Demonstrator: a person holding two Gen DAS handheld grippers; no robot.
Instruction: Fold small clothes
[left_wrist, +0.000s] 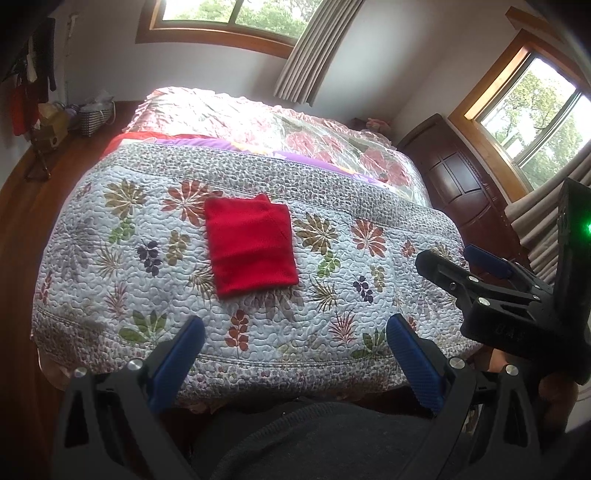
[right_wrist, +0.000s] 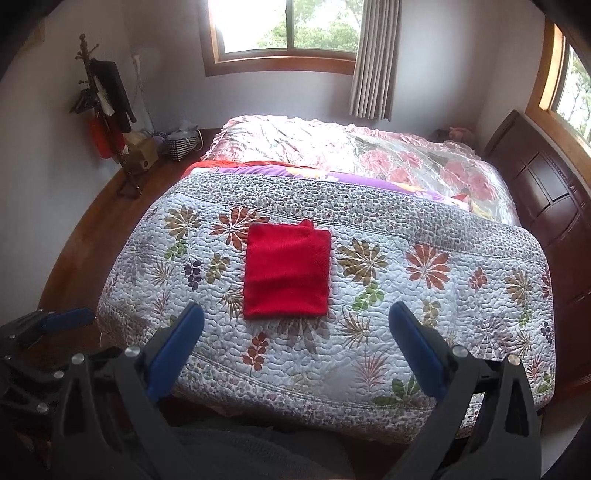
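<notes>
A red garment (left_wrist: 251, 245) (right_wrist: 287, 271) lies folded into a neat rectangle on the floral quilt (left_wrist: 351, 258) (right_wrist: 406, 295) of the bed. Both grippers hang back from it, above the bed's near edge, and neither touches it. My left gripper (left_wrist: 295, 328) is open, its blue pads spread wide with nothing between them. My right gripper (right_wrist: 295, 314) is open too and holds nothing. In the left wrist view the right gripper (left_wrist: 448, 254) shows at the right edge; in the right wrist view the left gripper (right_wrist: 55, 321) shows at the lower left.
A pink flowered cover (right_wrist: 351, 151) lies over the far half of the bed. A dark wooden headboard (right_wrist: 546, 192) stands at the right. A coat rack (right_wrist: 107, 107) and a basket (right_wrist: 183, 146) stand in the far left corner. Wooden floor (right_wrist: 85, 236) runs along the bed's left side.
</notes>
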